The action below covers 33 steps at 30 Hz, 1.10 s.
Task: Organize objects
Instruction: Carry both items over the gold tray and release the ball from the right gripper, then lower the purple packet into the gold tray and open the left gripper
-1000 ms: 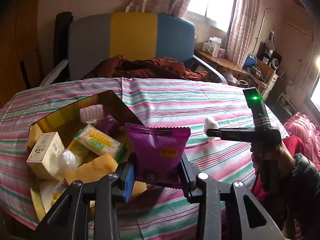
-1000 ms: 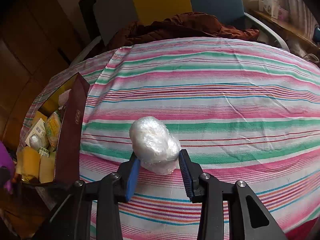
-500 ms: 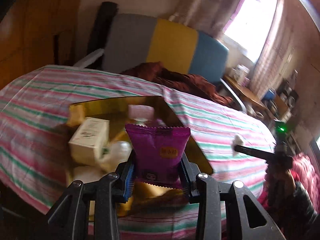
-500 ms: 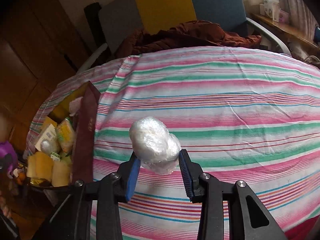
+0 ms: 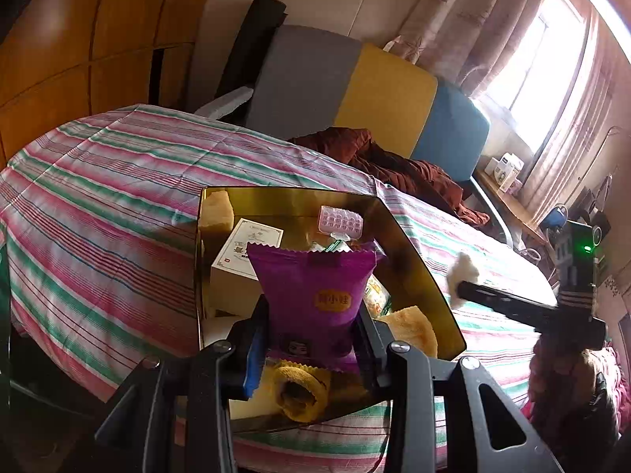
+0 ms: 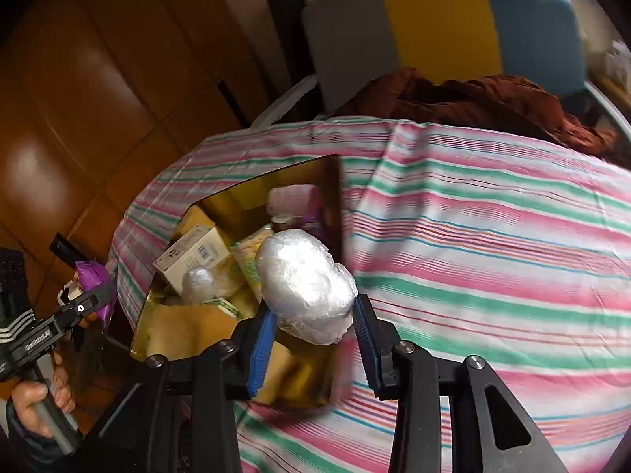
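Since earlier frame, right gripper (image 6: 311, 325) swings left, now over gold box (image 6: 333, 193) edge, clamping white wrapped bundle (image 6: 305, 285). Left gripper (image 5: 311, 339) clamps purple packet (image 5: 313, 291), box directly ahead-below; right one nearer to drop.

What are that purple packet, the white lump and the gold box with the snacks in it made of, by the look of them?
Purple packet: glossy plastic film, probably; its top edge is crimped in a zigzag.
White lump: something wrapped in clear, crinkled plastic that glints; the contents are hidden.
Gold box: mirror-like gold lining, foil-faced card or metal; the contents reflect in it.
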Motion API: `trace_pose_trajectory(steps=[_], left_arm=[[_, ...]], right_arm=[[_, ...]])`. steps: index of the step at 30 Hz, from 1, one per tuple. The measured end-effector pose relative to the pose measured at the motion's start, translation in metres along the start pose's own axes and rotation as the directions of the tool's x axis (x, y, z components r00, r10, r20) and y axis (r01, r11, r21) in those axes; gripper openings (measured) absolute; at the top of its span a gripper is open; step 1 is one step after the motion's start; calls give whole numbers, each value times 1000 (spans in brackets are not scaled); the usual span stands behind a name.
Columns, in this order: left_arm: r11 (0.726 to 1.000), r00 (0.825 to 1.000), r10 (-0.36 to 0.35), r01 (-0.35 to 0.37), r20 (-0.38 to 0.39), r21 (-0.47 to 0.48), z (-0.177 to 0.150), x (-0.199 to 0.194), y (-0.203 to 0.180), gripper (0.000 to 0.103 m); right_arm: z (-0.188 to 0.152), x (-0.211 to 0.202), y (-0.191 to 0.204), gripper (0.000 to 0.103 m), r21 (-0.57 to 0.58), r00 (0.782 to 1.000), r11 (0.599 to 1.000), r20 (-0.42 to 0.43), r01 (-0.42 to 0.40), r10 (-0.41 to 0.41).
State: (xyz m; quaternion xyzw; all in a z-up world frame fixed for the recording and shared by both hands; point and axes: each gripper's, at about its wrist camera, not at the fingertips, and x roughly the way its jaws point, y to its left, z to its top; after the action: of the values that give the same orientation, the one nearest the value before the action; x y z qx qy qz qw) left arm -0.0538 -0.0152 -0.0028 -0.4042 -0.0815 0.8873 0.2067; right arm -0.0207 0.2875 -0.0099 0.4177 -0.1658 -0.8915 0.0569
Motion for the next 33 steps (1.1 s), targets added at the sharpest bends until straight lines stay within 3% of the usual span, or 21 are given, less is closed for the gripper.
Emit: trace_pose_trajectory(steps=[2,4,7,13,17,20,22,24,27,33], left_arm=[[1000,1000,0,0,-2,-3,-1,1,3,38],[1000,1000,2,-2,-5,-8,-2,1,5,38],[1000,1000,8,-8,-14,-17,-3,6,10,38],[1000,1000,4,-4,-26,-12,-6,11,8,38],[1000,999,8,-8,-32,-3,-6,13,6,38],[1000,999,22,-21,-33,17,-6,13,1,38],[999,999,40,-39,-32,36,-4,14,-4,38],[998,998,52,-50,-29,50,-2,14,-9,39],[994,997,77,-75,-20,82,-1,15,-18,39],[986,995,97,-95,-10,137,3,19,-36,39]], right_arm=[[3,14,11,43,-18,999,1000,-25,20,-20],[4,28,15,63,-22,996,998,-53,65,-66],[1,31,19,82,-33,995,995,-43,89,-90],[-4,31,30,103,-138,984,975,1,176,-178],[-9,21,47,103,-242,954,924,121,297,-275],[-11,21,59,103,-270,888,847,188,458,-420],[-13,22,61,103,-278,875,831,191,483,-445],[-14,25,60,103,-267,873,831,159,488,-462],[-17,27,57,103,-243,887,853,120,462,-446],[-22,15,50,103,-167,914,900,128,402,-384]])
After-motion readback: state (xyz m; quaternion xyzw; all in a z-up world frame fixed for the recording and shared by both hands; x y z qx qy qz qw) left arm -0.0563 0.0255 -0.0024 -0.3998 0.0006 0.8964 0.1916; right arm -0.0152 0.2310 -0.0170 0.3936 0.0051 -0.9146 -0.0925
